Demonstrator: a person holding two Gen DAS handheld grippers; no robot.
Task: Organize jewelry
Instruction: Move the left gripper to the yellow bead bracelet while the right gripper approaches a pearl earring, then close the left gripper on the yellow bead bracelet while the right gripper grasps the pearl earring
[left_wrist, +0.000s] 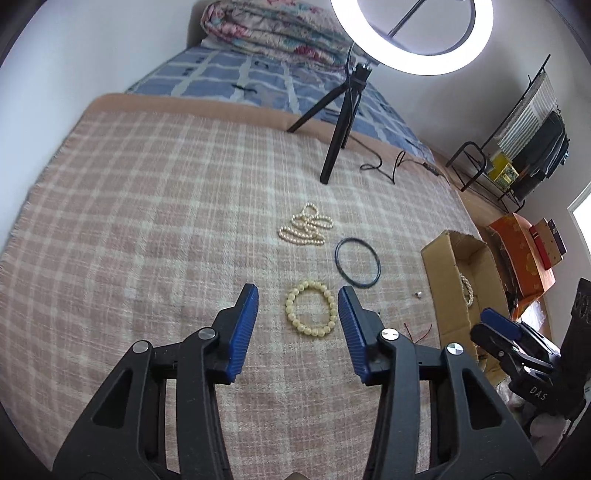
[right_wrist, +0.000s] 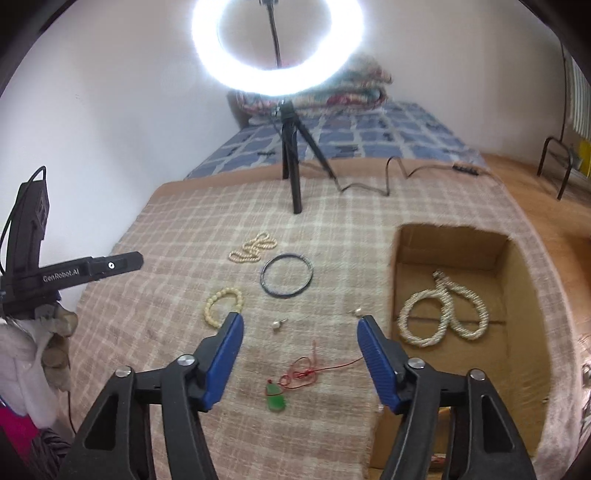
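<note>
Both tongs stood apart and empty, the left tongs (left_wrist: 297, 301) framing a cream bead bracelet (left_wrist: 311, 313), the right tongs (right_wrist: 300, 321) above a green pendant (right_wrist: 276, 398) (red-corded).

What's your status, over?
Left gripper and right gripper open, empty. Bead bracelet between left fingers, on blanket. Nothing blocking.

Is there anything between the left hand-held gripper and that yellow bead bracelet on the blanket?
Nothing visible. The left hand-held gripper is open, and the yellow bead bracelet lies flat on the checked blanket right ahead between its fingers. The dark bangle and the pearl necklace lie beyond it, not in the way.
</note>
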